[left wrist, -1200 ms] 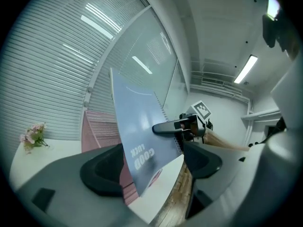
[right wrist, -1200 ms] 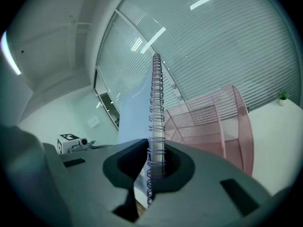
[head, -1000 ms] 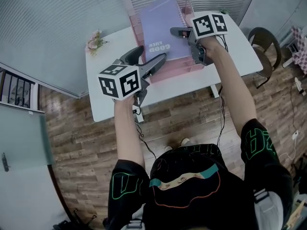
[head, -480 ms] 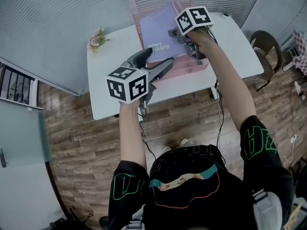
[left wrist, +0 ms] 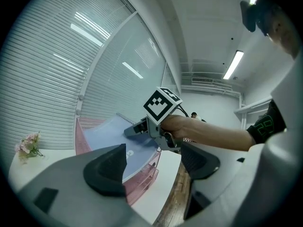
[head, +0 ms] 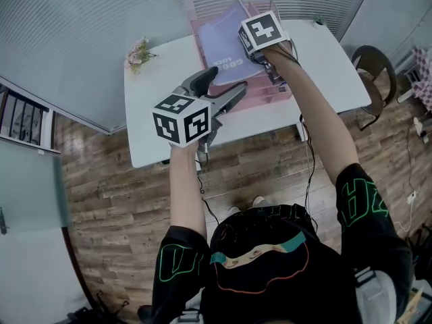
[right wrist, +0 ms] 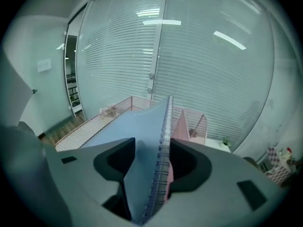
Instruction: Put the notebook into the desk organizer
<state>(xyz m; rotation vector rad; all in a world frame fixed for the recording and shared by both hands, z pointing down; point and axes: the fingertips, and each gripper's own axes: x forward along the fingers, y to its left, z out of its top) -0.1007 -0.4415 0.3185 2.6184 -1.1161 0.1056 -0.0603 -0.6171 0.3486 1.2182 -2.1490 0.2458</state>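
A lavender spiral notebook (head: 223, 39) lies tilted in the pink mesh desk organizer (head: 263, 94) at the back of the white table (head: 152, 79). My right gripper (head: 251, 46) sits over the notebook's right edge. In the right gripper view its jaws have just been opening: the notebook's (right wrist: 142, 126) spiral edge runs between them, close to the right pad (right wrist: 187, 162) and apart from the left one. My left gripper (head: 219, 90) hangs open and empty in front of the organizer, with the notebook (left wrist: 106, 134) beyond its jaws.
A small bunch of pink flowers (head: 138, 52) stands at the table's back left. A glass wall with blinds rises right behind the organizer. A dark chair (head: 374, 56) stands to the right of the table. A small plant (right wrist: 226, 141) sits at the back right.
My right gripper has moved left over the notebook and rolled, and its jaws have gone from shut on the notebook to open. The left gripper has hardly moved.
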